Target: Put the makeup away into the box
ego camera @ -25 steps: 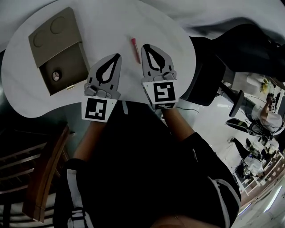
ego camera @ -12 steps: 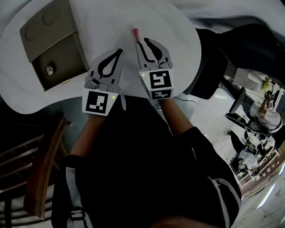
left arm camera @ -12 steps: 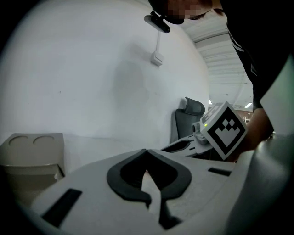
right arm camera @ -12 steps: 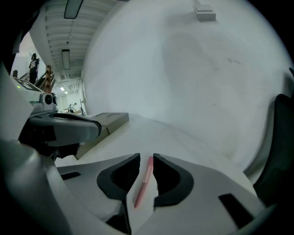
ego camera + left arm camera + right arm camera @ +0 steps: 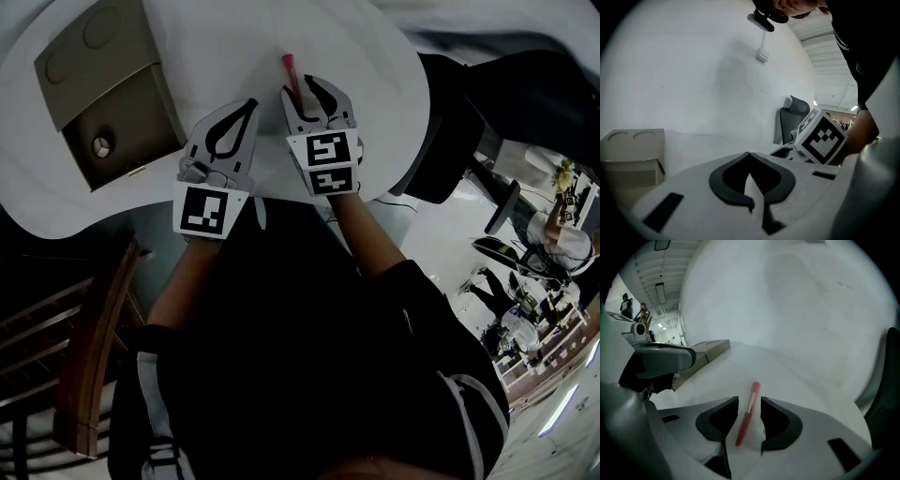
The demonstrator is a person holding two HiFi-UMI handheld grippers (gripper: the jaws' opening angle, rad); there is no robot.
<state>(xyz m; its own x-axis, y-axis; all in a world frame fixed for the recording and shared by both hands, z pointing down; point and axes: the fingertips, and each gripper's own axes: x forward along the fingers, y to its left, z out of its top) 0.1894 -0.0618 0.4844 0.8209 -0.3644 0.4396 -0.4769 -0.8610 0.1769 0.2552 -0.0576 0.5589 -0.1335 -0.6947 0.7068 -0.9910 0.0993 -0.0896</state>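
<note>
Head view: pink makeup stick [image 5: 287, 64] shows only its far tip, the rest sits under the right tongs [image 5: 299, 87]. Box [image 5: 89, 56]: the lid's far corner is clipped by the top edge. The small round item [image 5: 98, 145] inside is too small to identify. Bench [image 5: 216, 47] runs off the top edge. Background people [image 5: 553, 234] at far right are too small and blurry to read.
Left gripper view: box is cut by the dark lens rim at left, its interior out of sight.
Right gripper view: left tongs [image 5: 689, 358] cover most of the box.
</note>
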